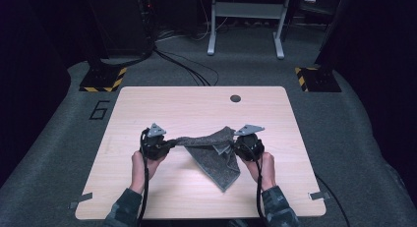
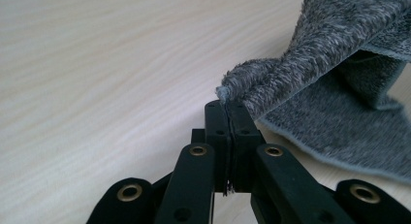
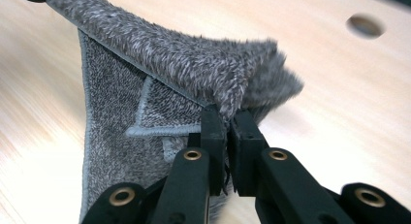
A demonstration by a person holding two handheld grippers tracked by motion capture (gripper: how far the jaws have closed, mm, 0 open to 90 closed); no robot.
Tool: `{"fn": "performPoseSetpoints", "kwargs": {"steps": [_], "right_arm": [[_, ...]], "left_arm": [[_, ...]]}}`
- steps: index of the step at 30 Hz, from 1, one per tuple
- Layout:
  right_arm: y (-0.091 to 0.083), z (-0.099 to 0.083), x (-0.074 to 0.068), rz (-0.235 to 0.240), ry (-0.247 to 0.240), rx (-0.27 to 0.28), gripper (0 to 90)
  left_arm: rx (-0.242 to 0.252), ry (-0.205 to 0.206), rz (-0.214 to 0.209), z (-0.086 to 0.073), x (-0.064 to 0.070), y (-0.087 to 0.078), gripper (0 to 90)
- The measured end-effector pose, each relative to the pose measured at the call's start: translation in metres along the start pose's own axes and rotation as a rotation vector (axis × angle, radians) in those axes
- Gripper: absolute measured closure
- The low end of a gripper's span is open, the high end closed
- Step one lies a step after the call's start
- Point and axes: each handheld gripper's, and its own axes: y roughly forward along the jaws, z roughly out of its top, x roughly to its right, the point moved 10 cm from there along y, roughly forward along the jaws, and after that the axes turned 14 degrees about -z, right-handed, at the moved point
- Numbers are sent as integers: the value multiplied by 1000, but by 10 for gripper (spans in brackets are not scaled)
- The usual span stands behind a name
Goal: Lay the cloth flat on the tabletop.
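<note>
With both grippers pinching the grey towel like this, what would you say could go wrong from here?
1. The left gripper holds only the very tip of a corner of the grey towel, so a pull may slip it free.
2. The right gripper pinches a bunched fold, so layers could come apart unevenly.
3. The lower part hangs onto the table and may drag or crumple.
</note>
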Motion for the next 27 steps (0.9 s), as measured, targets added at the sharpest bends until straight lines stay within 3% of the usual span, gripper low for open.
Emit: {"fn": "performPoseSetpoints", "kwargs": {"steps": [1, 3, 7, 9, 11, 13, 16, 17, 20, 21, 23, 27], "right_arm": [[-4, 2, 4, -2, -12, 7, 858], [-6, 4, 7, -8, 16, 2, 829], [17, -19, 7, -5, 14, -103, 642], [25, -31, 3, 9, 25, -147, 551], [31, -41, -3, 36, 33, -155, 498], [35, -47, -14, 64, 10, -164, 428], [45, -54, -31, 89, -45, -210, 402], [50, -57, -34, 81, -58, -229, 437], [60, -65, -37, 48, -80, -259, 668], [60, -64, -36, 47, -80, -240, 770], [56, -65, -29, 42, -61, -234, 833], [43, -69, -15, 33, 1, -219, 848]], "left_arm": [[0, 8, 2, 4, 1, 0, 886], [-25, 30, 16, 6, 2, 4, 886], [-64, -7, -10, -8, -1, 20, 885], [-79, -22, -11, -17, -4, 24, 885], [-90, -35, -15, -25, -8, 26, 885], [-84, -66, -20, -31, -13, 28, 884], [-72, -99, -26, -37, -17, 28, 884], [-70, -102, -24, -38, -17, 28, 884], [-71, -106, -12, -44, -20, 27, 884], [-73, -109, -13, -46, -22, 26, 885], [-70, -119, -12, -47, -24, 24, 885], [-73, -118, -14, -48, -24, 18, 884]]}}
